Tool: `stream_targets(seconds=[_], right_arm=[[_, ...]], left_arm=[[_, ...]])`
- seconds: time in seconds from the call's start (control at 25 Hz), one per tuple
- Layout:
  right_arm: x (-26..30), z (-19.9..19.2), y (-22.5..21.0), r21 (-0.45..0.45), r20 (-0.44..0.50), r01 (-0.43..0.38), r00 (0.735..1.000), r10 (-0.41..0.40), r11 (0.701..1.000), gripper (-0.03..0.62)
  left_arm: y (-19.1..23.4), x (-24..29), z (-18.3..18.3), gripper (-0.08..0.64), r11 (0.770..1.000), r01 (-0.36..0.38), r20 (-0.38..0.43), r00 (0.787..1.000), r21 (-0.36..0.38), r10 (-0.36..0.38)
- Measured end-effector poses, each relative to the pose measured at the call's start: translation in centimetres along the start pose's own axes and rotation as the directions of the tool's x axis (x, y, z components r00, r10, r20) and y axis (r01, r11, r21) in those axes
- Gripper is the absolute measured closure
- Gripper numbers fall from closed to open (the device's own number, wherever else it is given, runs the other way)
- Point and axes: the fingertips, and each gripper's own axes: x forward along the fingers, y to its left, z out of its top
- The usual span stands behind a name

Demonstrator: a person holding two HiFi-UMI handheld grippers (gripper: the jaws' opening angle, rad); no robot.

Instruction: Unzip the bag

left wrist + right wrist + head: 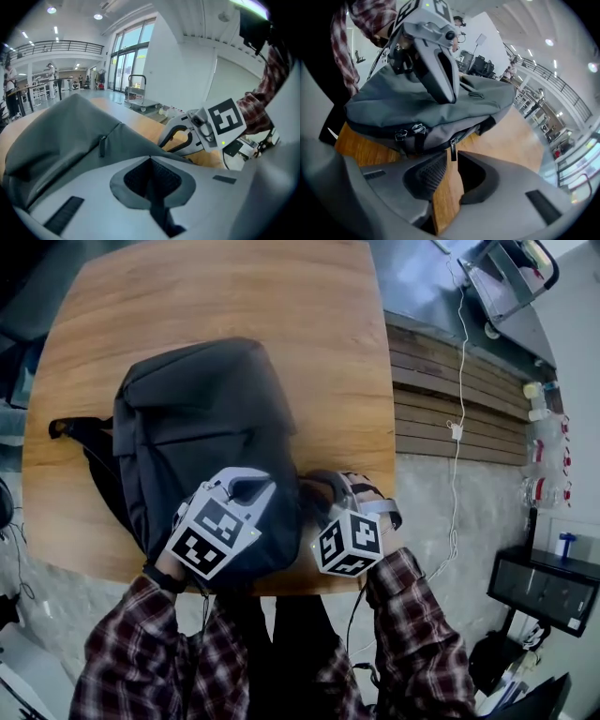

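While the bag (202, 427) is lying on the bench (187, 296) under my pressed-together left claw (150, 159), my spread right claw (451, 158) is fronting the bag's side zipper pull (453, 149); I am advising a square pinch, then pulling along the track.

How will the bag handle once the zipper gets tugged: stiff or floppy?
Probably floppy: the bag shows creased, sagging fabric. It may slide on the smooth table unless the left gripper pins it.

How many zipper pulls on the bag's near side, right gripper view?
3: left pull and right pull side by side; third pull hanging before the right gripper. Others may be hidden.
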Motion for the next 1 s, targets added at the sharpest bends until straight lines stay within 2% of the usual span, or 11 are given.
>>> stream_targets(seconds=[0.12, 0.2, 0.28, 0.4, 0.52, 0.64, 0.72, 0.8, 0.88, 1.0], right_arm=[[1.0, -0.1, -0.3, -0.079, -0.016, 0.022, 1.000, -0.024, 0.997, 0.531], [1.3, 0.1, -0.7, -0.133, -0.013, 0.050, 0.999, -0.053, 0.990, 0.532], [1.0, 0.4, -1.0, -0.130, 0.017, 0.068, 0.998, -0.067, 0.989, 0.554], [0.2, 0.6, -1.3, -0.026, 0.070, 0.032, 0.997, -0.030, 0.999, 0.575], [0.5, 0.5, -1.1, -0.015, 0.075, -0.004, 0.997, 0.005, 1.000, 0.577], [0.5, 0.6, -0.8, 0.060, 0.069, -0.073, 0.995, 0.069, 0.995, 0.579], [0.3, 0.4, -1.0, 0.148, 0.064, -0.113, 0.992, 0.104, 0.983, 0.580], [-0.1, -0.1, -0.9, 0.219, 0.047, -0.132, 0.991, 0.125, 0.967, 0.580], [-1.0, -0.8, -0.1, 0.270, 0.022, -0.134, 0.991, 0.133, 0.954, 0.580], [-2.9, -1.4, 1.1, 0.361, 0.006, -0.113, 0.993, 0.119, 0.926, 0.581]], left_arm=[[0.0, 0.8, -0.1, 0.551, 0.999, 0.029, -0.019, 0.999, 0.022, -0.028], [0.1, 1.0, -0.2, 0.551, 0.999, 0.042, -0.018, 0.999, 0.009, -0.042], [0.2, 0.9, -0.3, 0.551, 0.999, 0.050, -0.012, 0.999, -0.012, -0.050], [0.3, 0.9, -0.2, 0.551, 0.998, 0.058, -0.003, 0.998, -0.027, -0.058], [0.1, 1.0, -0.1, 0.551, 0.998, 0.062, -0.011, 0.998, 0.001, -0.061], [-0.1, 1.0, 0.3, 0.551, 0.991, 0.066, -0.041, 0.997, 0.119, -0.062], [0.2, 1.6, 0.6, 0.551, 0.973, 0.092, -0.082, 0.994, 0.213, -0.076], [0.5, 2.3, 0.7, 0.551, 0.957, 0.133, -0.109, 0.988, 0.259, -0.107], [0.8, 2.8, 1.2, 0.551, 0.956, 0.149, -0.099, 0.987, 0.255, -0.127], [1.5, 3.4, 2.6, 0.551, 0.972, 0.141, -0.056, 0.990, 0.186, -0.133]])
